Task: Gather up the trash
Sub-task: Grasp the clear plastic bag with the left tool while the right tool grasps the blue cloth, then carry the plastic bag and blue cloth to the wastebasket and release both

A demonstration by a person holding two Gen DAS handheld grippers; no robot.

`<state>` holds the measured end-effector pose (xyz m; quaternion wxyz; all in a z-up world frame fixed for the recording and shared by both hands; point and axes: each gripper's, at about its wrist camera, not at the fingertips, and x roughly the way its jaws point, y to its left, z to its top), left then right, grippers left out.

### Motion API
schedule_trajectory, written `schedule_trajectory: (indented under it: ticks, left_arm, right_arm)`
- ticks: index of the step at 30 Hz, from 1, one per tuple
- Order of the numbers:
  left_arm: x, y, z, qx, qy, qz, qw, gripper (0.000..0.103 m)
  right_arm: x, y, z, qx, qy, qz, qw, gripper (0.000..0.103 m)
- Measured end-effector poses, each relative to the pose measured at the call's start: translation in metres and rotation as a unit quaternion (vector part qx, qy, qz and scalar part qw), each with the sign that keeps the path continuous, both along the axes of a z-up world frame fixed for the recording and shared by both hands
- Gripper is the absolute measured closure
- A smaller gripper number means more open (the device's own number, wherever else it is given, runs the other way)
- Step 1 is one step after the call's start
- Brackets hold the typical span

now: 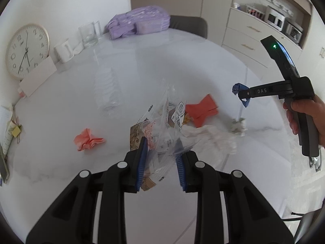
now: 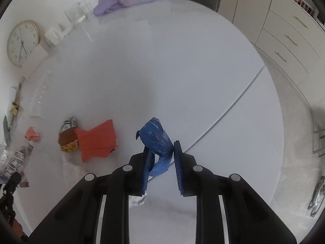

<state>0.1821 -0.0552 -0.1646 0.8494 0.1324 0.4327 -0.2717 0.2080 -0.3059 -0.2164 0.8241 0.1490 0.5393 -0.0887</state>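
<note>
The left hand-held gripper (image 1: 160, 156) is clamped on a clear bag (image 1: 162, 130) stuffed with wrappers, held just above the bench (image 1: 182, 65). The right hand-held gripper (image 2: 162, 158) pinches a crumpled blue paper (image 2: 156, 140), lifted clear of the bench. To do this well, I judge the paper should go over the bag's mouth before the pinch loosens, with the bag kept steady. An orange paper (image 1: 201, 111), a pink wad (image 1: 88, 139) and a white wad (image 1: 238, 125) lie loose on the glossy white bench. A clock (image 1: 26, 50), glasses (image 1: 89, 33) and cabinets (image 1: 249, 38) edge the room.

Soft, even daylight, pale glare on the table (image 1: 182, 65), fisheye-bent dark corners, slight blur.
</note>
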Motion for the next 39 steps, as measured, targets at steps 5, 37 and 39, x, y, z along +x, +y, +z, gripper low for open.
schedule_trajectory:
  ticks: [5, 37, 39]
  left_arm:
    - [-0.044, -0.020, 0.026, -0.010, -0.015, -0.051, 0.9985, 0.076]
    - [-0.319, -0.195, -0.008, 0.033, 0.104, -0.316, 0.9427, 0.069]
    - [-0.321, -0.198, -0.009, 0.040, 0.100, -0.315, 0.9429, 0.036]
  right_arm:
    - [-0.060, -0.003, 0.035, 0.004, -0.028, -0.022, 0.999, 0.080]
    - [-0.462, -0.023, 0.028, 0.053, -0.022, -0.189, 0.980, 0.078]
    - [-0.465, -0.025, 0.028, 0.055, -0.024, -0.190, 0.980, 0.078]
